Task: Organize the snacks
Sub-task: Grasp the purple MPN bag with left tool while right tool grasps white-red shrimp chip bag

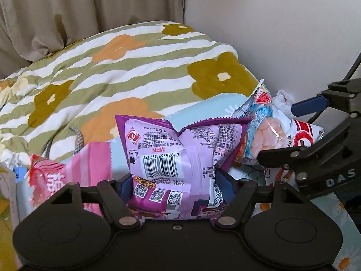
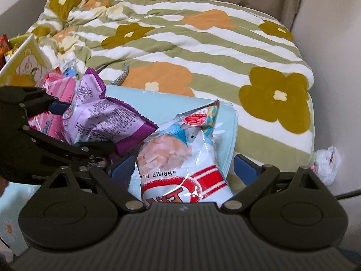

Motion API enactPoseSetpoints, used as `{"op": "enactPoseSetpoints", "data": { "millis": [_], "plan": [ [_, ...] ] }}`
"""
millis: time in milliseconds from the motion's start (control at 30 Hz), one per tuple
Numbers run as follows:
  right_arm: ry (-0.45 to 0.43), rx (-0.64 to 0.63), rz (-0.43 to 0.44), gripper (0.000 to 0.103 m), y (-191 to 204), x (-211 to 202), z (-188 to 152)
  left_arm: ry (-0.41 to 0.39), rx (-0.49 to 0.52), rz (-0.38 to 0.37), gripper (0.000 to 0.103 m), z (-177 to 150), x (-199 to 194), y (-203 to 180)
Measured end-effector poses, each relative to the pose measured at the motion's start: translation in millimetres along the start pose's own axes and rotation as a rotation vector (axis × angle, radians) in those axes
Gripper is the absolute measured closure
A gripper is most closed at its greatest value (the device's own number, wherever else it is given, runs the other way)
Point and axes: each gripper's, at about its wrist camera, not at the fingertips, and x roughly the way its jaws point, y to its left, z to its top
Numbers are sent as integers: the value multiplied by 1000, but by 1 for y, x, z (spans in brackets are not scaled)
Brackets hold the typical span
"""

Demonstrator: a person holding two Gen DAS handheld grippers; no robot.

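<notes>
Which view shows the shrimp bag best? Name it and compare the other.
The right wrist view: the shrimp bag lies front and centre there, its window and red label plain, between the open right claw. The left wrist view shows only part of it, at the right edge, behind the purple bag.

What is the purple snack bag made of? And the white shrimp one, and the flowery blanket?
The purple snack bag looks like thin, crinkly plastic film: it creases sharply and has zigzag-cut edges. The white shrimp bag seems glossy plastic too, partly see-through, showing pink chips inside. The flowery blanket looks like soft, matte, padded cloth with gentle folds; which fabric, I can't tell.
</notes>
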Motion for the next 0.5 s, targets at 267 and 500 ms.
{"op": "enactPoseSetpoints", "data": {
  "millis": [267,500],
  "plan": [
    [29,-56,1,6,8,14,2,-16,-14,32,27,-5,-16,0],
    [25,-52,3,13,10,18,0,-24,-52,37,27,-6,-24,4]
  ]
}}
